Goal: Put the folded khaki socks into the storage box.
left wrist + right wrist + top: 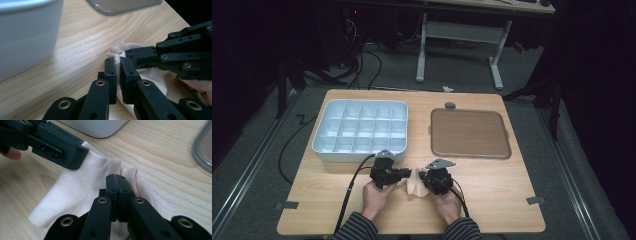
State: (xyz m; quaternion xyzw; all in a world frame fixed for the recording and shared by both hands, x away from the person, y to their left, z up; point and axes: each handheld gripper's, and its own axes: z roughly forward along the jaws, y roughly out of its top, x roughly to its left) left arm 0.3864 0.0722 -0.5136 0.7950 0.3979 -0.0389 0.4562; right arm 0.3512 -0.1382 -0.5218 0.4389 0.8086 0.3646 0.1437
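Two grippers meet over one small cream sock near the front edge of the wooden table. In the high view the left gripper and the right gripper point at each other with the sock bunched between their tips; beyond the left one sits a white compartment tray, and beyond the right one, well apart, a brown lid lies flat.

In the left gripper view the left gripper has its jaws drawn narrow on a gathered fold at the sock's edge — cloth shows pinched between the pads. The other gripper comes in from the right, its tip just beside this pinch.

In the right gripper view the right gripper is clamped tight at the ribbed cuff of the sock, the jaws nearly touching (only thin fabric could be between them). The sock's body lies flat on the table to the left of the jaws, under the other gripper's tip.

My reading: both grips are set and the step in hand is folding or rolling the sock. The next move likely calls for both hands to lift and travel together, keeping the thin cloth from slipping out.
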